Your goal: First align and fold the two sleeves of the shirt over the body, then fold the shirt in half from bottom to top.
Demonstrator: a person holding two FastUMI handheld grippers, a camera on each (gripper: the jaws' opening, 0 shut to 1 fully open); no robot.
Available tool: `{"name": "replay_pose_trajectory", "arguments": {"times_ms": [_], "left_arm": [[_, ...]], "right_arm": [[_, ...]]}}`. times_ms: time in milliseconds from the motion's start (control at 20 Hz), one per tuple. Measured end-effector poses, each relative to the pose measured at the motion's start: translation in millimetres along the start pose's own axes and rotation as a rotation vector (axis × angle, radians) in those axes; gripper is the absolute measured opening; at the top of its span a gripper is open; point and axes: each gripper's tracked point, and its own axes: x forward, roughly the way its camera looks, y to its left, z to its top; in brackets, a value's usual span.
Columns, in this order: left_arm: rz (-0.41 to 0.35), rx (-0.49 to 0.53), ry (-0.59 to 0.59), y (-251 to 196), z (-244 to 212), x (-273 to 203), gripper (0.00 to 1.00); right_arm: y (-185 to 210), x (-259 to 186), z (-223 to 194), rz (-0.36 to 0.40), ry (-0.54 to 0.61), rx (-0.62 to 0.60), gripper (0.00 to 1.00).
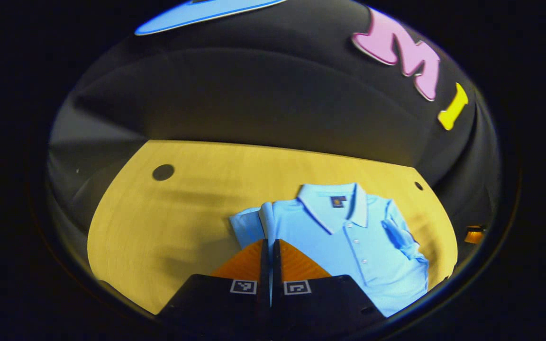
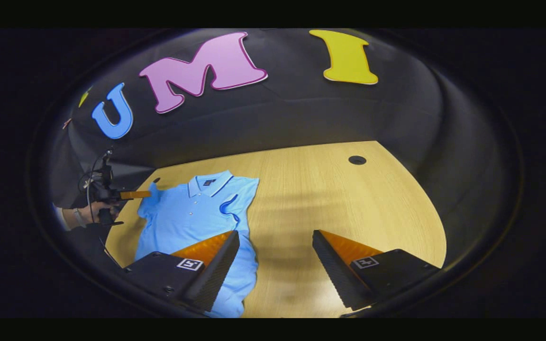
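Shirt: the light blue polo shirt (image 1: 349, 241) lies flat on the wooden bench (image 1: 168, 222), collar toward the booth wall, buttons up
Folded sleeve: one short sleeve (image 1: 402, 235) is already laid over the body of the shirt, seen at the right in the left gripper view and again along the shirt's edge in the right gripper view (image 2: 230, 208)
Other sleeve: the second sleeve (image 1: 249, 225) is lifted, its cuff edge raised off the bench
Left gripper: the left gripper (image 1: 270, 244) has its fingers pressed together on the edge of that raised sleeve (the cloth runs down into the slit between them); the right gripper view shows it from afar (image 2: 135, 194), held by a hand (image 2: 88, 210) at the shirt's far shoulder
Right gripper: the right gripper (image 2: 276, 233) hangs above the bench with its fingers wide apart, nothing between them; one finger (image 2: 213, 267) overlaps the lower body of the shirt in that view, the other sits over bare wood
Bench: two round dark holes (image 2: 357, 160) near its far edge
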Motion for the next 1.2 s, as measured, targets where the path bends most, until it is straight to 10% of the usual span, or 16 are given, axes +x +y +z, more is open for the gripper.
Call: {"name": "replay_pose_trajectory", "arguments": {"times_ms": [250,350,600,1200], "left_arm": [[0.042,0.000,0.176,-18.9,-49.8,26.0,0.04],[0.025,-0.008,0.168,-30.0,-45.8,15.1,0.87],[-0.037,-0.053,0.104,-35.5,-41.4,-72.9,0.94],[-0.076,-0.119,0.395,-21.1,-276.0,-248.0,0.96]], "right_arm": [[10.9,-7.8,-8.4,0.021,0.006,-0.017,0.98],[15.4,-10.4,-15.2,0.032,0.012,-0.011,0.98],[29.6,-25.6,-42.3,0.070,0.047,0.009,0.98],[83.9,-93.2,-198.1,0.079,0.279,0.051,0.98]]}}
